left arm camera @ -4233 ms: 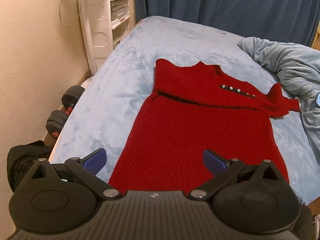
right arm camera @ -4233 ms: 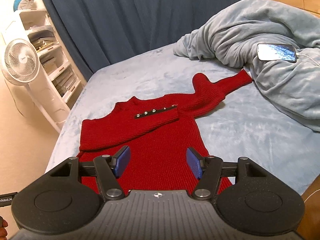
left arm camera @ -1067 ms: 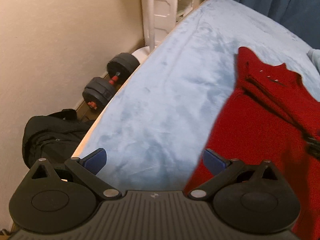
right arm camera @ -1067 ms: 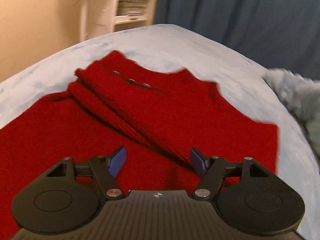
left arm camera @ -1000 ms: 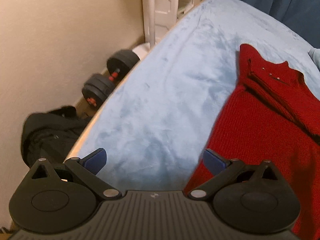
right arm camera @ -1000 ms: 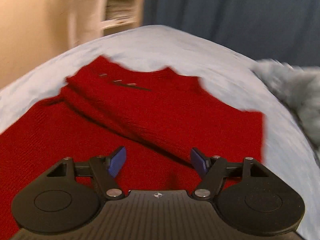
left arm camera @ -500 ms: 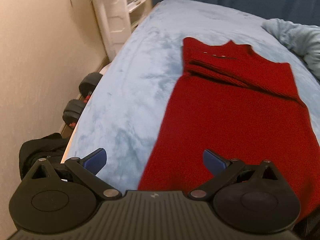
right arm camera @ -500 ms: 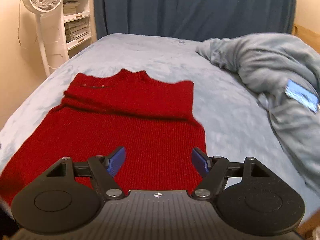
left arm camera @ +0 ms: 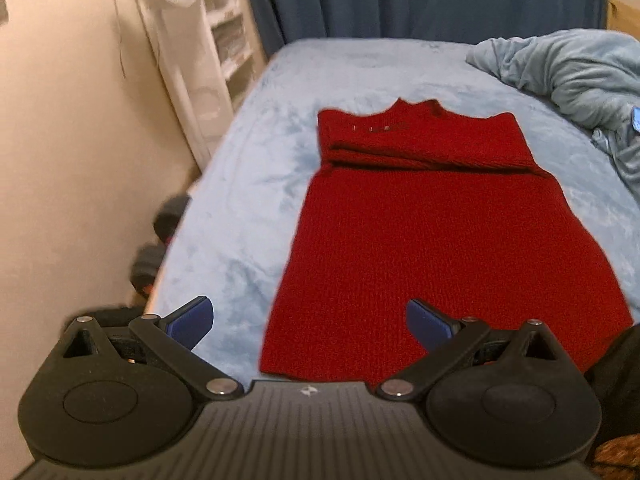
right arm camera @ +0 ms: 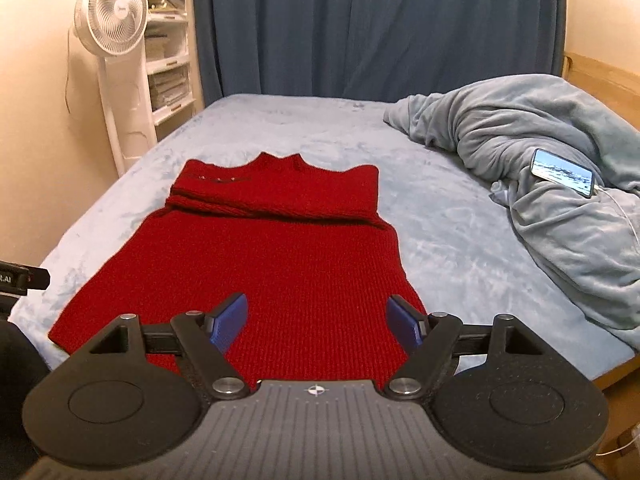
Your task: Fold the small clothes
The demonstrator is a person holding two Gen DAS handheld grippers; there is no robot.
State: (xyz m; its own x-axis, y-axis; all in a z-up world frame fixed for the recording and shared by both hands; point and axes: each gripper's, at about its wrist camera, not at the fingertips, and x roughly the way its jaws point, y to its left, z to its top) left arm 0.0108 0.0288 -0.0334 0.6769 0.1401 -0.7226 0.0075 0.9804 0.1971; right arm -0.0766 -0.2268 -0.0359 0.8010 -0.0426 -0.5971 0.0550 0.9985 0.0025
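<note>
change: right sleeve now lying folded across red sweater [right arm camera: 256, 264], like the left | fingers: left gripper [left arm camera: 310, 324] gaping empty, right gripper [right arm camera: 316, 322] just widening, empty | next: we are lining up over the hem

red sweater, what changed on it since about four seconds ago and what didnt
The red sweater had one sleeve trailing out toward the grey blanket; that sleeve now lies folded across the chest over the other one. Both the left gripper and the right gripper hang open and empty near the hem, the right one's jaws having just been opening. The body lies flat on the bed as before, and the phone has not moved.
</note>
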